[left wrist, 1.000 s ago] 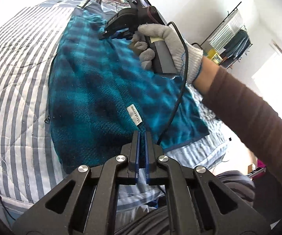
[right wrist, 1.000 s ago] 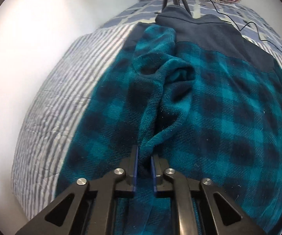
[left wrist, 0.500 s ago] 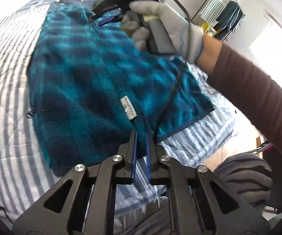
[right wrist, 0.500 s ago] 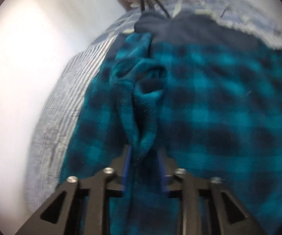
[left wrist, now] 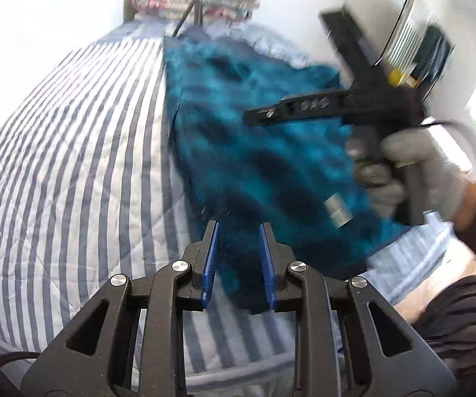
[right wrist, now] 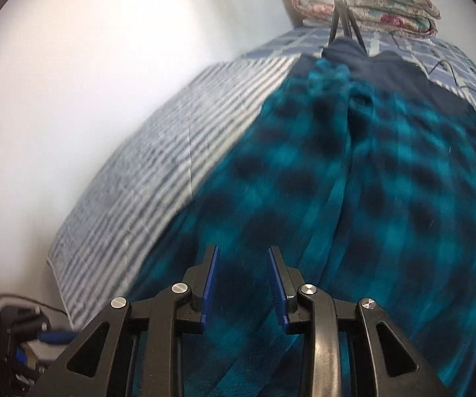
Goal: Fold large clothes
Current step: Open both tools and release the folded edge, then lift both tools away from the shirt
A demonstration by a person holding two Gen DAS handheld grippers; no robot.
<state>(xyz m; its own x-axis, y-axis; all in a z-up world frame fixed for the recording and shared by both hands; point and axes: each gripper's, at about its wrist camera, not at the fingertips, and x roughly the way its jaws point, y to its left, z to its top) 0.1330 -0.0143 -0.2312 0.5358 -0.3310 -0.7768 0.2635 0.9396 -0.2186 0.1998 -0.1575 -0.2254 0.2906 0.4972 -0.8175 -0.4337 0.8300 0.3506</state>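
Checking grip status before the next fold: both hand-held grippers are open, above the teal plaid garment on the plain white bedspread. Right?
Not quite: the bedspread is blue-and-white striped, not plain white, as the left wrist view shows. The rest holds: the left hand-held gripper and right hand-held gripper are both open, above the teal plaid garment.

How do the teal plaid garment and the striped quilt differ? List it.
The teal plaid garment is fuzzy fleece in dark checks; the striped quilt is smooth, stitched, with grey-blue and white stripes. The garment lies on top, rumpled with a central crease; the quilt lies under it, spread flat over the bed. Both are soft textiles, and neither is gripped: the left gripper and right gripper are open.
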